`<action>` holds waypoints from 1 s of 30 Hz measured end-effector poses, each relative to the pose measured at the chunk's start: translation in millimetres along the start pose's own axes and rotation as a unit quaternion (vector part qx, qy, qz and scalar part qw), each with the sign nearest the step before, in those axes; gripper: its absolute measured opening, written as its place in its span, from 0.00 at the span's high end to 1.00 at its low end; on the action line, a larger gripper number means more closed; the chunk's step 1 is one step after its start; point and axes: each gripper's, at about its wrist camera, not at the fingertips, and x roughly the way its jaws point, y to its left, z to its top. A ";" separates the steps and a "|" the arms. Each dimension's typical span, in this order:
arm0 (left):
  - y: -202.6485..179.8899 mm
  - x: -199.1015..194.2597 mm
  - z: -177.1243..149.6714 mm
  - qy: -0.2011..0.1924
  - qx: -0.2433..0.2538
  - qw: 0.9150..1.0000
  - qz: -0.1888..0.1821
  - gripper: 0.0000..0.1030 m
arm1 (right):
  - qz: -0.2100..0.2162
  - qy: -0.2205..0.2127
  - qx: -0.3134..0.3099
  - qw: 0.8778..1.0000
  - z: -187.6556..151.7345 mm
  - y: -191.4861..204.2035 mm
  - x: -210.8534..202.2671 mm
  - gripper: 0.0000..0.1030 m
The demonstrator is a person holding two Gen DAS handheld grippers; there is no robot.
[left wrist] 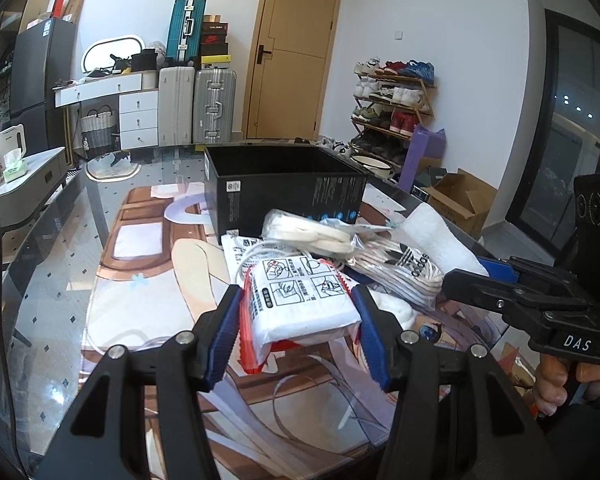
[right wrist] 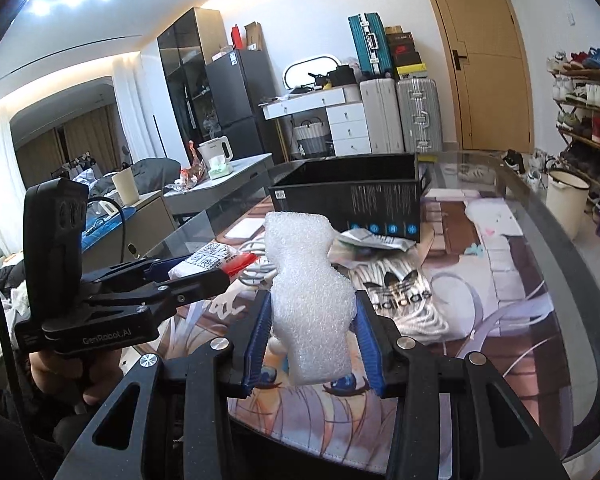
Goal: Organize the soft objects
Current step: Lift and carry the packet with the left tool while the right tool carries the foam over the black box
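The open black cardboard box (right wrist: pixel 346 196) waits beyond the pile. My right gripper (right wrist: pixel 312 332) pinches a white foam sheet (right wrist: pixel 310 300); my left gripper (left wrist: pixel 298 320) clamps a white red-edged plastic pack (left wrist: pixel 300 304). The floppy foam could slip or snag the box rim.

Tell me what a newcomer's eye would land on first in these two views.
Two held items, each close up in the foreground: the left gripper clamps a white packet with red edges, and the right gripper squeezes a white foam piece. Behind them an open black box stands on the glass table, with bagged white items including an Adidas-marked bag in front of it.
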 end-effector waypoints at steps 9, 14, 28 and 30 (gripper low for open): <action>3.9 -3.2 21.1 -0.016 -0.005 1.000 0.013 0.47 | -0.023 -0.007 -0.016 1.000 25.1 -4.8 1.2 0.60; 5.0 -3.4 38.6 -0.029 -0.002 0.999 0.022 0.47 | -0.034 -0.010 -0.029 0.999 43.7 -7.1 4.8 0.60; 12.0 15.3 82.0 -0.044 -0.001 0.998 0.034 0.47 | -0.051 -0.017 -0.044 0.998 96.5 -27.3 23.1 0.60; 13.0 19.0 87.1 -0.045 -0.002 0.998 0.035 0.47 | -0.054 -0.017 -0.047 0.997 101.2 -30.5 26.9 0.60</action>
